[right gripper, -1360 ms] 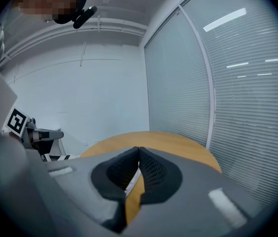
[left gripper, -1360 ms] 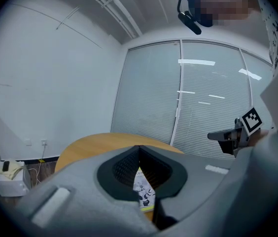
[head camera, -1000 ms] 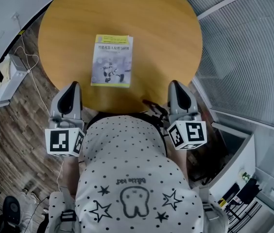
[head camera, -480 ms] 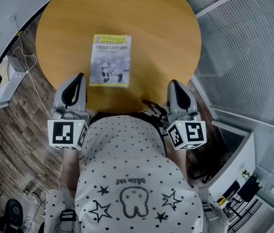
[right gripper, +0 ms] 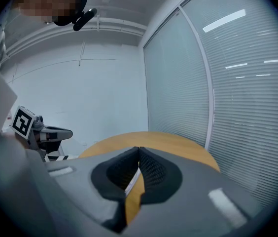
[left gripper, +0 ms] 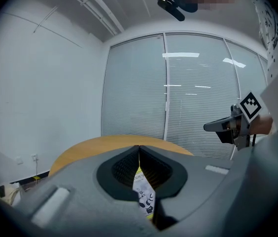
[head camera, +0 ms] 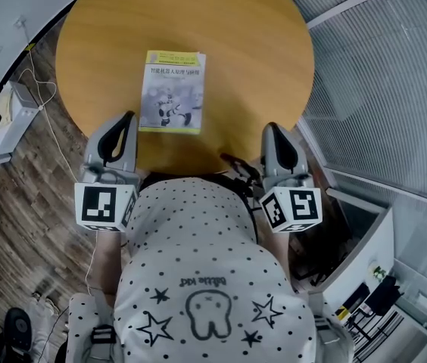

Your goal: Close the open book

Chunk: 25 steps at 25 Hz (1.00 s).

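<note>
Wooden table (head camera: 259,51); closed book (head camera: 172,91) near front edge, far from side edges.

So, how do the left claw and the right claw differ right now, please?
The left claw sits close beside the book; the right claw stands well clear. The left claw's view looks onto the book, the right claw's onto the table. Both are shut and empty.

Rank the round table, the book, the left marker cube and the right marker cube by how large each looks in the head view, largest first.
1. round table
2. book
3. left marker cube and right marker cube: look alike, so tied; both are nearer the camera, which enlarges them.
</note>
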Each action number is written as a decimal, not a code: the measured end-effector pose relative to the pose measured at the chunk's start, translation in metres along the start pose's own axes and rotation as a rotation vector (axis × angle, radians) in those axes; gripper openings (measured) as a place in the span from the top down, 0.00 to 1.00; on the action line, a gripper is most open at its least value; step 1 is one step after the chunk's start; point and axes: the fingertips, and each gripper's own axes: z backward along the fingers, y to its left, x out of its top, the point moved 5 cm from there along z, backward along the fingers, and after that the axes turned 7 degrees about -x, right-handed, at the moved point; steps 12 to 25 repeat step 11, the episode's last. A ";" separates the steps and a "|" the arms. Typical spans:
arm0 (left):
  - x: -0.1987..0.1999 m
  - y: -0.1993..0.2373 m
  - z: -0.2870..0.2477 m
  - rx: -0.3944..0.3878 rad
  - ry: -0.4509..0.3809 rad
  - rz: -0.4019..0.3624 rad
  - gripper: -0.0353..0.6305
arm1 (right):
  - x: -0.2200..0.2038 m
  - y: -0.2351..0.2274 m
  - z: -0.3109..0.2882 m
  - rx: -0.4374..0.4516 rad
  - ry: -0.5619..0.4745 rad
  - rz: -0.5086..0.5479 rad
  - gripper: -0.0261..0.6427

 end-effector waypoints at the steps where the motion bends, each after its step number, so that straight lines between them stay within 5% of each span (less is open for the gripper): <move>1: 0.002 0.000 0.001 -0.001 -0.006 0.004 0.93 | 0.000 0.000 0.000 0.002 0.000 0.002 0.95; 25: 0.008 -0.001 0.004 -0.013 -0.037 0.015 0.93 | 0.000 0.003 -0.001 0.004 0.001 0.009 0.96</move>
